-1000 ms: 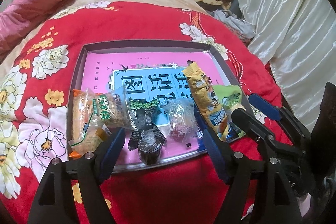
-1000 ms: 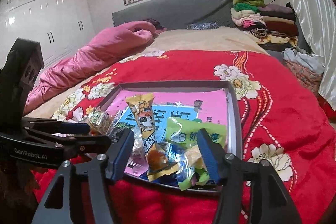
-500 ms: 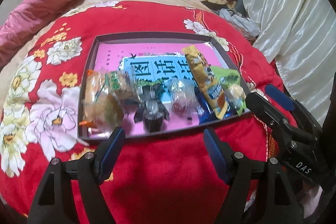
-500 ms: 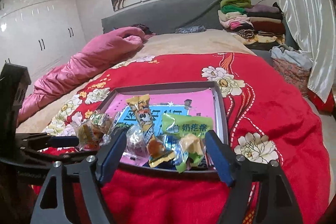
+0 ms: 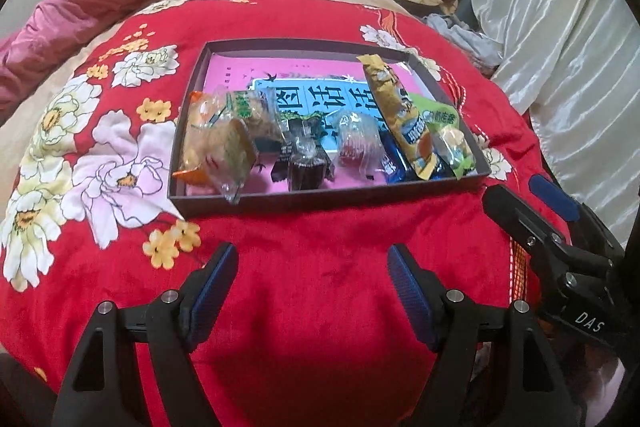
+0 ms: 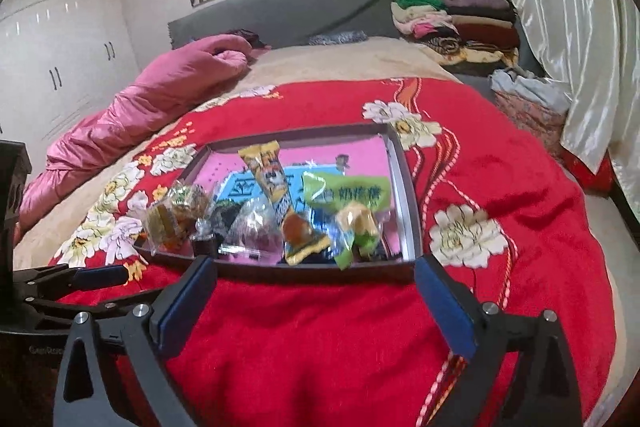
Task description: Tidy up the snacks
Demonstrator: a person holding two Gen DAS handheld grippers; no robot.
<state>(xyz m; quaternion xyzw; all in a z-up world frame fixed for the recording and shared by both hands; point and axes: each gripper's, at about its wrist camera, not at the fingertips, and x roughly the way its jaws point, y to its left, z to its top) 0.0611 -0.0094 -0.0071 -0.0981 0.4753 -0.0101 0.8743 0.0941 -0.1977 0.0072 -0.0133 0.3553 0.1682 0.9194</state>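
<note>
Our left gripper (image 5: 312, 279) has its jaws parked partway open with nothing in them, and our right gripper (image 6: 316, 291) has its jaws opening wide, also empty, both hovering over the red floral blanket (image 5: 320, 291) just off the near edge of the tray (image 5: 320, 197). The snacks (image 5: 320, 143) all sit bunched along the tray's near edge: biscuit packs (image 5: 216, 143) in the near-left corner, the tall yellow pack (image 5: 396, 115) and green pack (image 5: 440, 115) toward the near-right. We'd say the smart move is to go in for one pack at a time, nipping a crimped end rather than squashing the middle, and keep the two grippers well apart.
</note>
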